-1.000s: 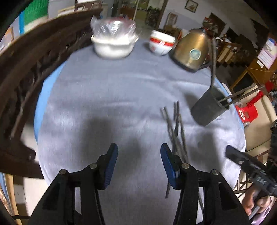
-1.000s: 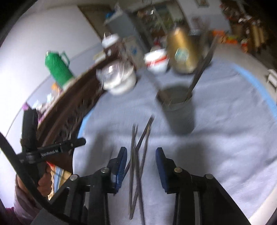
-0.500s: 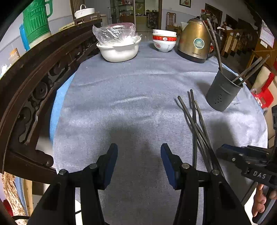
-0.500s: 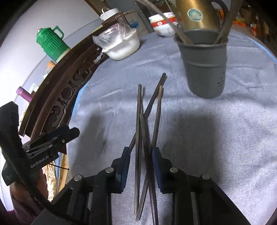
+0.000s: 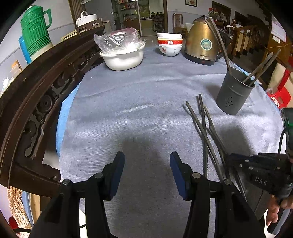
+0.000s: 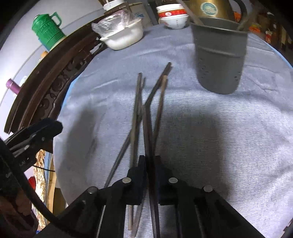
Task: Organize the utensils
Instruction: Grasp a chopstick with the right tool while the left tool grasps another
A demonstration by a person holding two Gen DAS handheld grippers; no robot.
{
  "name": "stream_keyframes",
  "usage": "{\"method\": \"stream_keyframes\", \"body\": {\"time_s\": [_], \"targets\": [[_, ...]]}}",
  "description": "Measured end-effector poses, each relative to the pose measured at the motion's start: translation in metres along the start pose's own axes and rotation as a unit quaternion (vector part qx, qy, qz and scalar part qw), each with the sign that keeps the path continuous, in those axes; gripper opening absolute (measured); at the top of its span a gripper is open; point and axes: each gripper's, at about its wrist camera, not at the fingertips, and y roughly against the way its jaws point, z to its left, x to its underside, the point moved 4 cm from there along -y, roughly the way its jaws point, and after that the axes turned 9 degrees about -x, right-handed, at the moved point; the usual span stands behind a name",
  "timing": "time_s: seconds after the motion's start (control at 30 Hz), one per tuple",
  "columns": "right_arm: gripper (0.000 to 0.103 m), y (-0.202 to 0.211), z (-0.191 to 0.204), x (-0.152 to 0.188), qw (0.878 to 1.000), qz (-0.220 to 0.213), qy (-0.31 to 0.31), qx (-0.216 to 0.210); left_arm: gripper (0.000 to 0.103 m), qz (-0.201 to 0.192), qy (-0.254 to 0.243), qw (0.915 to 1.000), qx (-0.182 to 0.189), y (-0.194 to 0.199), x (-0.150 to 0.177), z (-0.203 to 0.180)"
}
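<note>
My right gripper [image 6: 150,164] has closed on one chopstick [image 6: 146,128]; left gripper [image 5: 147,163] stays apart; "DAS" is readable on the right one.

A carved dark wooden chair back [image 5: 42,87] curves beside the table; beyond, an open doorway [image 5: 144,16] (dimly lit).

A home dining room: stacked rice bowls [image 5: 170,45], a brass electric kettle [image 5: 201,45], a green thermos jug [image 5: 35,34] and carved wooden chairs [image 5: 36,102] surround the cloth-covered worktop [image 5: 137,113]
</note>
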Motion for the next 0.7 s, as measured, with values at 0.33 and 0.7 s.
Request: {"method": "stream_keyframes", "body": {"time_s": [0.33,0.7], "targets": [[0.009,0.025,-0.044,-0.002,0.998,-0.029,-0.057,0.022,0.052,-0.004,-0.033,0.9994,0.004,0.004,0.0,-0.025],[0.024,0.032,-0.046,-0.008,0.994,-0.024,-0.091,-0.056,0.053,0.006,-0.064,0.9979,-0.001,-0.004,0.0,-0.041]]}}
